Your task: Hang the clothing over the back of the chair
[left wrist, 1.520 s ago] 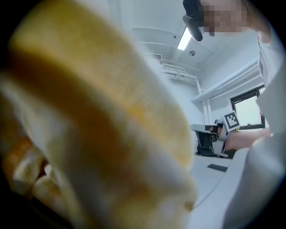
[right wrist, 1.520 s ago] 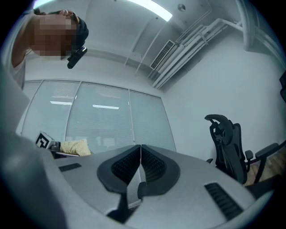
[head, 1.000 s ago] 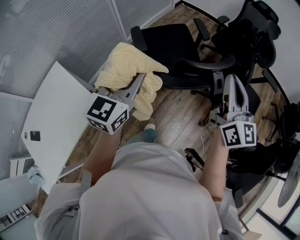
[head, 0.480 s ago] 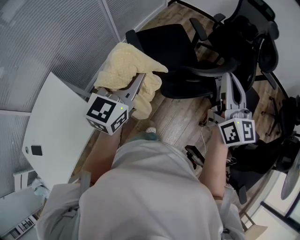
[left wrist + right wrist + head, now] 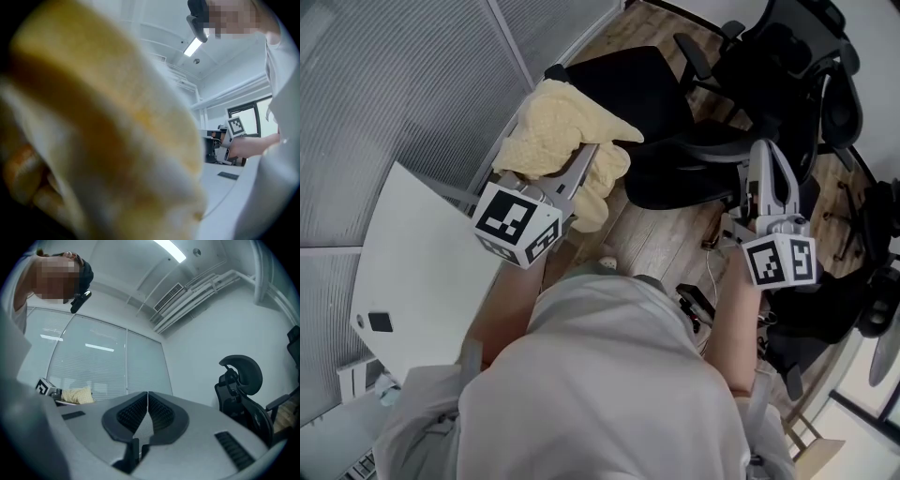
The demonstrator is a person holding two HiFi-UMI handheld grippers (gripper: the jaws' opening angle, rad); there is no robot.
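Note:
A pale yellow garment (image 5: 555, 139) hangs bunched from my left gripper (image 5: 584, 167), which is shut on it; the fingertips are buried in the cloth. In the left gripper view the yellow garment (image 5: 103, 131) fills nearly the whole picture. It hangs just left of a black office chair (image 5: 630, 82), over that chair's near edge. My right gripper (image 5: 766, 159) is held level near the chair's armrest (image 5: 712, 150). Its jaws (image 5: 148, 405) are shut with nothing between them. A second black chair with a headrest (image 5: 241, 380) stands to the right.
A white table (image 5: 422, 281) lies at my left beside a glass partition with blinds (image 5: 394, 84). More black chairs (image 5: 811, 75) crowd the back right. On the wooden floor lie a white cable (image 5: 710, 272) and a small black object (image 5: 696, 302).
Both grippers have moved forward towards the black chairs, the left one carrying the yellow garment. The white table has slid back in the head view. Both jaws stand as before.

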